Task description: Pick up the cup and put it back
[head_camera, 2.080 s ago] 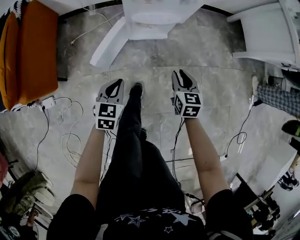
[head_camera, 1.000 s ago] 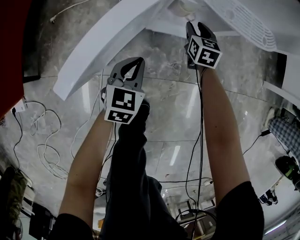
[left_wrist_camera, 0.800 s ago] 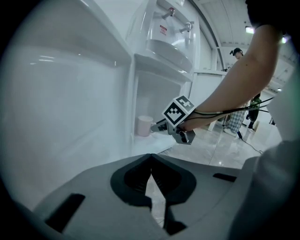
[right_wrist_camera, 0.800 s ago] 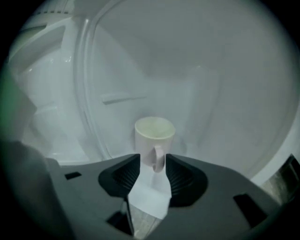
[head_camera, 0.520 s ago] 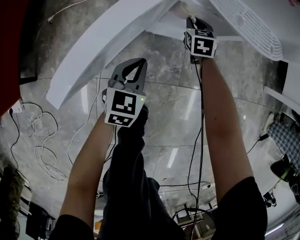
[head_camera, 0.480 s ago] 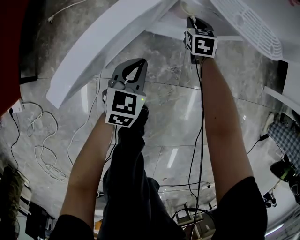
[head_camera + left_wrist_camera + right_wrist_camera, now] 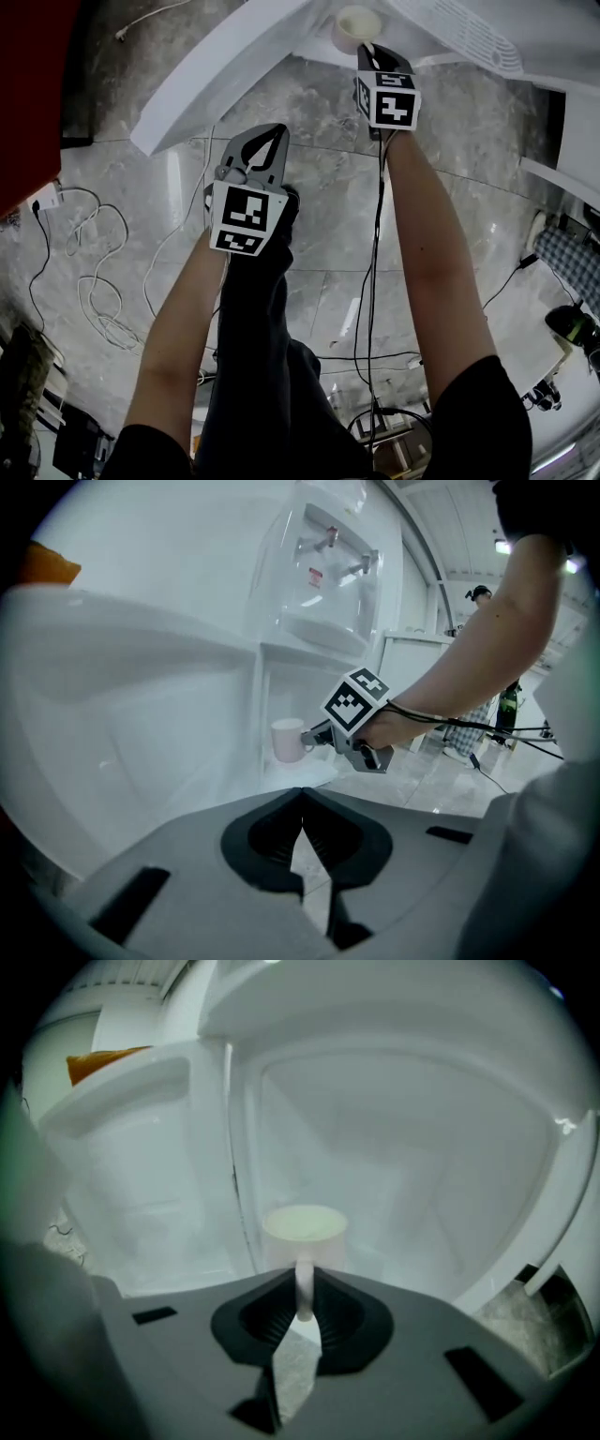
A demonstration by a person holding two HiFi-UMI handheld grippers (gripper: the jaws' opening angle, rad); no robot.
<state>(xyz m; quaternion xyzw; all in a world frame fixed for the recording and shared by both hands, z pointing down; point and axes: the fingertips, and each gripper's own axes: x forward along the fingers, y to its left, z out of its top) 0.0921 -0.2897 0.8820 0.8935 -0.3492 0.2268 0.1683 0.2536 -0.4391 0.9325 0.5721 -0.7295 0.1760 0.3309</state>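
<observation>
— From the head view, where is the cup [image 7: 358,21]?
— At the top, in the white recess of a water dispenser [image 7: 234,66]. The right tongs [image 7: 367,47] reach up to it. The left tongs [image 7: 267,133] hang lower, above the grey marble floor [image 7: 450,141].

— And the left gripper view?
— Its own tongs have their tips together, with nothing between them. Beyond them the pale pink cup [image 7: 285,740] stands upright on the dispenser's ledge [image 7: 300,775], under the taps. The right tongs [image 7: 312,735] meet it from the side, at its handle.

— The right gripper view?
— There the cup [image 7: 305,1224] is dead ahead, with its handle [image 7: 305,1283] upright between the two jaws. The jaws are closing, and both pads lie against the handle. The cup seems to rest on the ledge, though with white on white I can't be sure.
</observation>
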